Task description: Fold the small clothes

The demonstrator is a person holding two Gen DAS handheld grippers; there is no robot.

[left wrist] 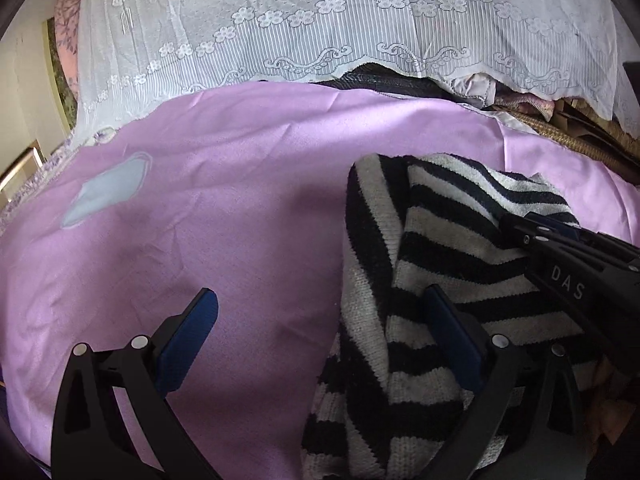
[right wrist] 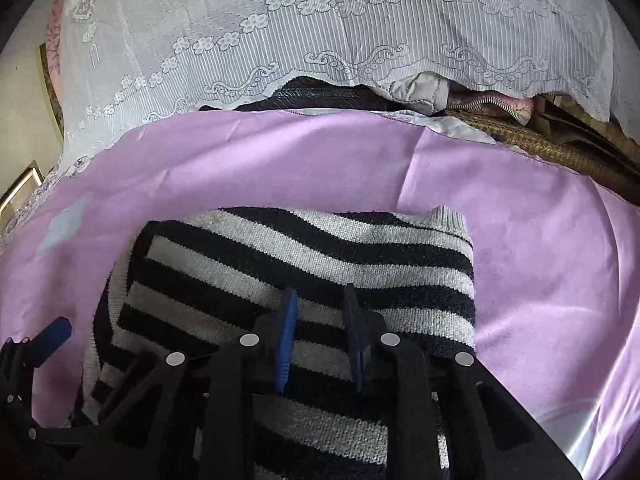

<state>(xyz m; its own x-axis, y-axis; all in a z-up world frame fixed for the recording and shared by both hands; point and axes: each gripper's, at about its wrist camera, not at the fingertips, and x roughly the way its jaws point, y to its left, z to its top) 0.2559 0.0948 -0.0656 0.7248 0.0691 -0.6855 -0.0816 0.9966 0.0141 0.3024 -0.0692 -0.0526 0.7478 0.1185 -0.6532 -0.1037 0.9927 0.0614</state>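
The right gripper, its blue-padded jaws drawn narrow, is hovering over a black-and-white striped knit sweater lying partly folded on a lilac bedsheet; whether it is pinching any knit cannot be told. The left gripper is standing wide at the sweater's left edge. A fold appears under way; next calls for a firm grip on one layer.

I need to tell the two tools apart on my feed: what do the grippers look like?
Both look alike. The left gripper has black plastic arms with triangular cut-outs, round silver bolt heads at the joints, and two flat fingers faced with blue ribbed pads. The right gripper is the same build; in the left view its black body bears white letters "DAS". No cables, hands or sleeves show.
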